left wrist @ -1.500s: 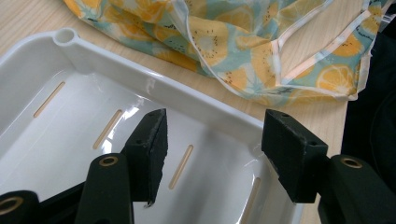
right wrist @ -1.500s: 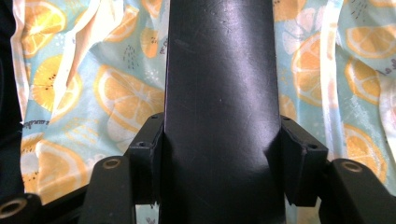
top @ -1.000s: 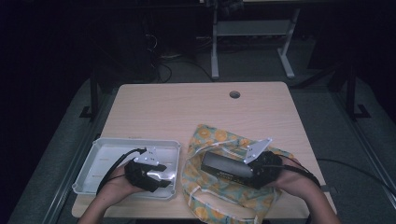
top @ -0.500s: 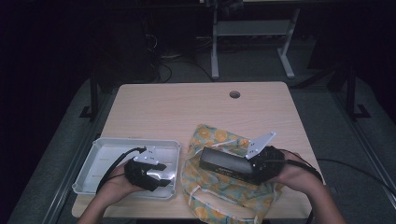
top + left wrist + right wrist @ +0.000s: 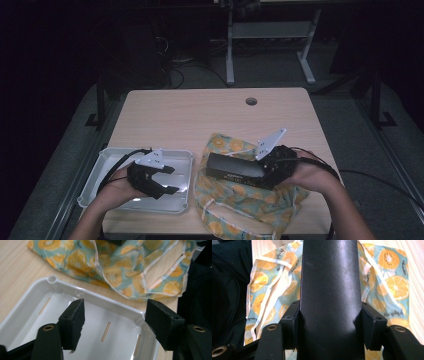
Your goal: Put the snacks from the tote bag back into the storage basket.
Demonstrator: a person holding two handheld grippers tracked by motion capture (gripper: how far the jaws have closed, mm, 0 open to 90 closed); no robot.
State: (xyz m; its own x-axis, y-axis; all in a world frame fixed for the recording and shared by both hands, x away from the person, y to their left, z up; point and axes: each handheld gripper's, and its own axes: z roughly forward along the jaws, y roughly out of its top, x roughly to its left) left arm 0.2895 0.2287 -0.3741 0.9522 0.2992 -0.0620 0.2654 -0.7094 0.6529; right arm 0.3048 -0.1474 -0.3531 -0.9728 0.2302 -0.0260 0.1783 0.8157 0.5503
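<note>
A person at a pale wooden worktop (image 5: 190,115) works two hand-held tools at once: the right gripper (image 5: 274,167) has its fingers (image 5: 372,325) clenched on the sides of a long black box (image 5: 235,170), which it carries level just above a fruit-print cloth bag (image 5: 250,205) spread at the near right of the worktop. In the right gripper view the black box (image 5: 330,297) rises straight up between the two pads, gripped at its near end, so that most of its length stands out in front of the gripper and over the bag's orange-slice pattern (image 5: 397,285); that hold probably leaves the far end free to be steered into the bag's mouth or clear of it. The left gripper (image 5: 152,177) hangs over a shallow white tray (image 5: 112,160) just beside the bag, its fingers (image 5: 75,317) released and nothing between them; they have just been opening wider. In the left gripper view the two black pads frame the tray's bare floor and its far rim (image 5: 97,296), with the bag's loose edge and white-trimmed straps (image 5: 140,277) lying on the wood just beyond. The tray sits at the near left, within easy reach of the free hand, and the bag lies flat and crumpled beside it, its handles trailing toward the person, which suggests one tool is meant to steady or open the cloth while the other manages the box
</note>
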